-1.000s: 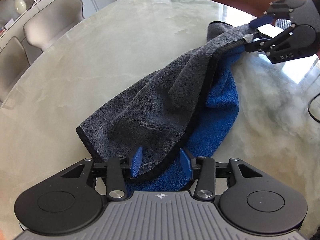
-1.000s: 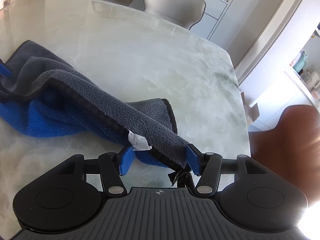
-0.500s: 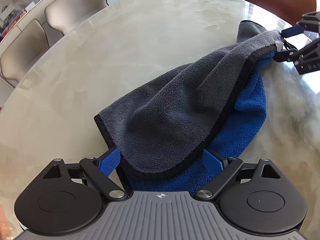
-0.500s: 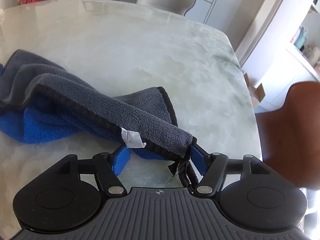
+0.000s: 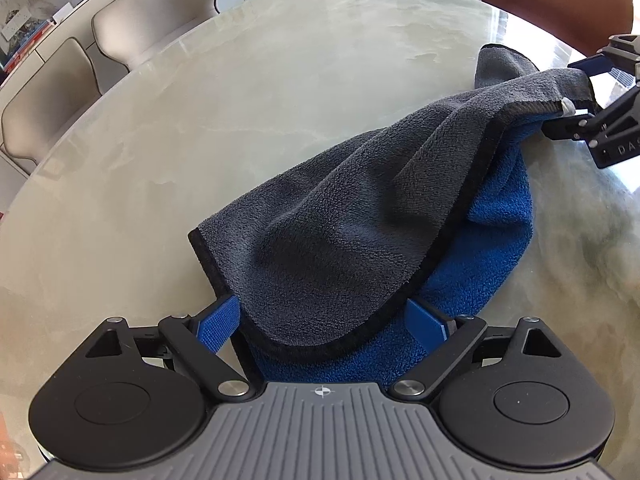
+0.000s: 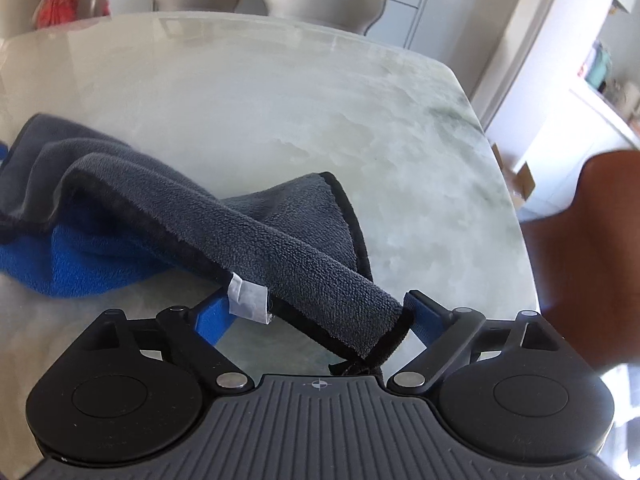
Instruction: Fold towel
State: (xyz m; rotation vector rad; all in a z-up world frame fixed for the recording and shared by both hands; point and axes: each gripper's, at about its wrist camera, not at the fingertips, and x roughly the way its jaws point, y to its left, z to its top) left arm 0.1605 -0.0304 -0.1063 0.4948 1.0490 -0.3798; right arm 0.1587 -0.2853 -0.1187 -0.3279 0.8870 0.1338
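Note:
A towel [image 5: 344, 224], grey on one side and blue on the other with a black hem, lies bunched on the marble table [image 5: 240, 112]. My left gripper [image 5: 324, 320] is open, its blue pads wide apart on either side of the towel's near corner. My right gripper [image 6: 316, 316] is open too, and the towel's other end [image 6: 304, 264], with a white label [image 6: 248, 298], lies loosely across the gap between its pads. The right gripper also shows in the left wrist view [image 5: 592, 100] at the towel's far end.
Grey chairs [image 5: 132, 24] stand along the table's far side and a brown chair [image 6: 592, 248] at its right end. A red bag [image 6: 72, 0] sits past the far left edge. The table edge [image 6: 512, 200] runs close on the right.
Both grippers have opened wide and let go of the towel. The towel's raised edge has sagged lower, and the two ends have drawn further apart.

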